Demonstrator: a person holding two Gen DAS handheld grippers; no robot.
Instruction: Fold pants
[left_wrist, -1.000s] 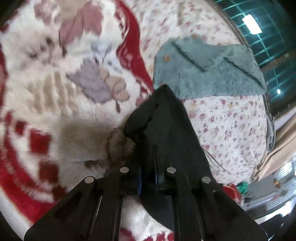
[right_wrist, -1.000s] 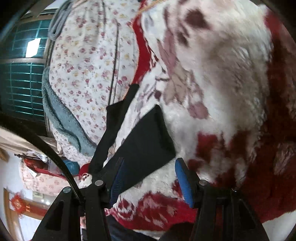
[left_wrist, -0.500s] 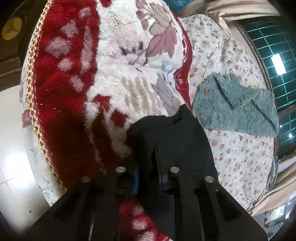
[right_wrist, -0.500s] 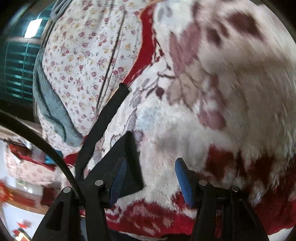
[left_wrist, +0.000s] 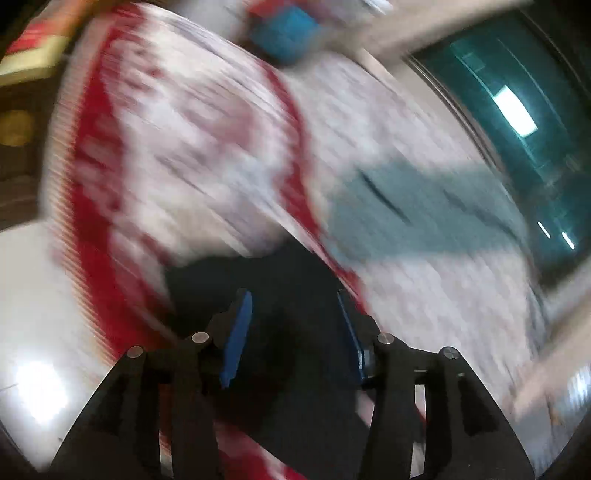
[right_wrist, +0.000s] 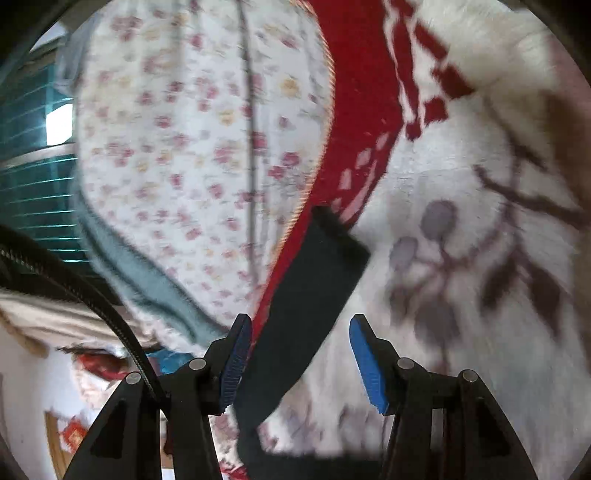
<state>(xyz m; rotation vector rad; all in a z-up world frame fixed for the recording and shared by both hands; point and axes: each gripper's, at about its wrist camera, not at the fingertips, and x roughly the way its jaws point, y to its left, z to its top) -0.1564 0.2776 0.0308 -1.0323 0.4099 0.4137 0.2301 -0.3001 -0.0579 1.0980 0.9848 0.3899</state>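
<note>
The black pants (right_wrist: 306, 306) lie folded as a dark strip on the red and white fleece blanket (right_wrist: 461, 229). In the blurred left wrist view they are a dark mass (left_wrist: 291, 332) just ahead of and between the fingers. My left gripper (left_wrist: 295, 314) is open, its blue pads apart over the pants, gripping nothing. My right gripper (right_wrist: 301, 336) is open too, with the pants' strip running up between its fingers, untouched as far as I can tell.
A teal fluffy garment (left_wrist: 413, 214) lies on the floral sheet (right_wrist: 192, 147) beyond the blanket (left_wrist: 192, 155). A teal window grille (left_wrist: 517, 110) is at the far side. The bed's edge and pale floor (left_wrist: 33, 369) are at the left.
My left gripper has opened and let go of the pants, and is moving fast, blurring its view. My right gripper stayed open and shifted, so the pants now lie between its fingers.
</note>
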